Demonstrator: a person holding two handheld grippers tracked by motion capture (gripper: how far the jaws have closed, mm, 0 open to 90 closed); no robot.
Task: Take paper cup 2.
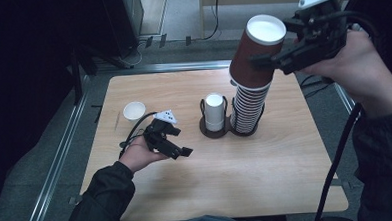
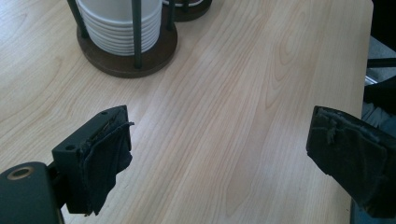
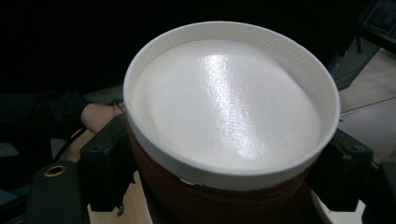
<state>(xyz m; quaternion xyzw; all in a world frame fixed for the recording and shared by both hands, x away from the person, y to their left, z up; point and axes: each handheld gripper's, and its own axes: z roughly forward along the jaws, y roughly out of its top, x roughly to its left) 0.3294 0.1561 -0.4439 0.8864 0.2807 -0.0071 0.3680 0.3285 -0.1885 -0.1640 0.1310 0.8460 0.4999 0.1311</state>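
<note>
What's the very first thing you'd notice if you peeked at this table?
The brown cup held high above the table's right side, bottom up, clamped in the right gripper over the tall stack of cups in its holder. Next to that stands a shorter white stack, and a lone white cup sits far left, near the open left gripper.
</note>
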